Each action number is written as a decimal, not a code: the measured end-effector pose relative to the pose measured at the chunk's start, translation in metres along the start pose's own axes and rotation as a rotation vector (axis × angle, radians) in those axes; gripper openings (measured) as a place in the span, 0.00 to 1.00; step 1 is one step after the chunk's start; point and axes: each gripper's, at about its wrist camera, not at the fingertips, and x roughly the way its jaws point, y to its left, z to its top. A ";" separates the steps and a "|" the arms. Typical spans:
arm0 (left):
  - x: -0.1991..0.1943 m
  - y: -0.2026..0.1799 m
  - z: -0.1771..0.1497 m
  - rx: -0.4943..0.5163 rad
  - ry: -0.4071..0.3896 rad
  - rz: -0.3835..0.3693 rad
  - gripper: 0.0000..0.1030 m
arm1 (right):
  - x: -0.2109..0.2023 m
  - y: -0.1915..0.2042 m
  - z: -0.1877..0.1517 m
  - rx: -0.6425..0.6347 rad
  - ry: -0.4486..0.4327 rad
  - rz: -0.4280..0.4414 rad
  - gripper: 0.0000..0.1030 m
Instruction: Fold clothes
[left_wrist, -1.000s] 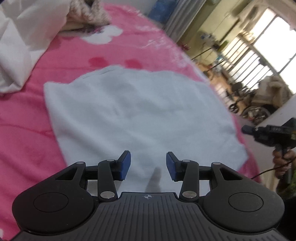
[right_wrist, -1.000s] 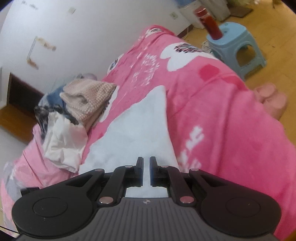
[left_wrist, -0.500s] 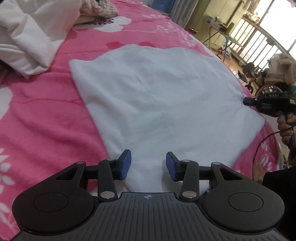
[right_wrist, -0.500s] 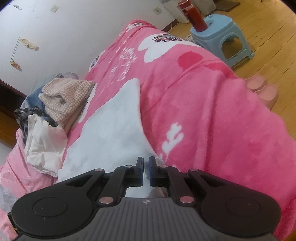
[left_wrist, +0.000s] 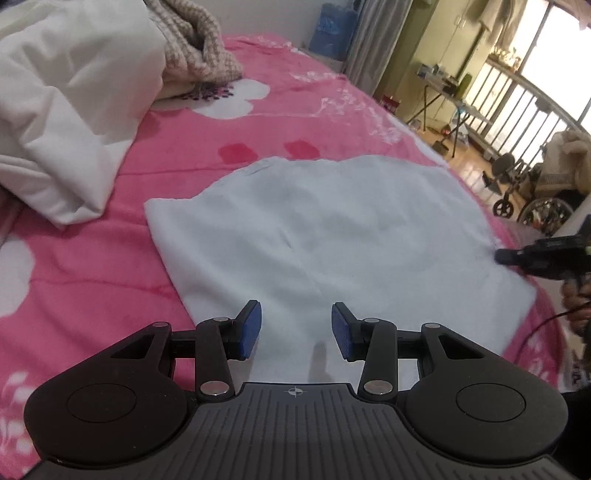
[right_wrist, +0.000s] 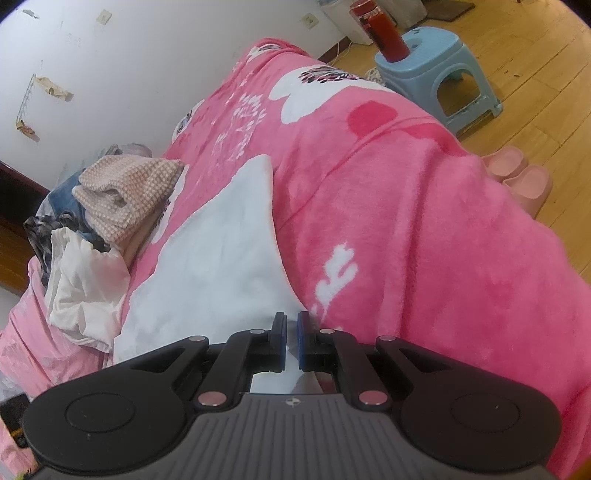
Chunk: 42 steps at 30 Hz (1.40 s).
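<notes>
left hand-held gripper (left_wrist: 295, 330) hovering wide open, empty, over near edge of white cloth (left_wrist: 332, 229) | right hand-held gripper (right_wrist: 291, 341) nearly closed, apparently pinching the cloth (right_wrist: 221, 258) corner at lower centre | cloth lying flat on pink bed (left_wrist: 92, 258), stretching toward upper right | clothes pile (right_wrist: 110, 206), stool (right_wrist: 436, 74) showing fully only in right view
</notes>
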 end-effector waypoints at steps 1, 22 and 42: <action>0.005 0.002 0.001 -0.004 0.007 0.013 0.40 | 0.000 0.000 0.000 0.000 0.000 0.000 0.05; -0.030 0.009 0.022 -0.079 -0.070 0.057 0.44 | -0.043 0.034 0.009 -0.123 -0.090 -0.059 0.06; -0.034 -0.070 0.028 -0.022 -0.160 0.184 1.00 | -0.054 0.229 -0.013 -0.747 -0.192 -0.071 0.38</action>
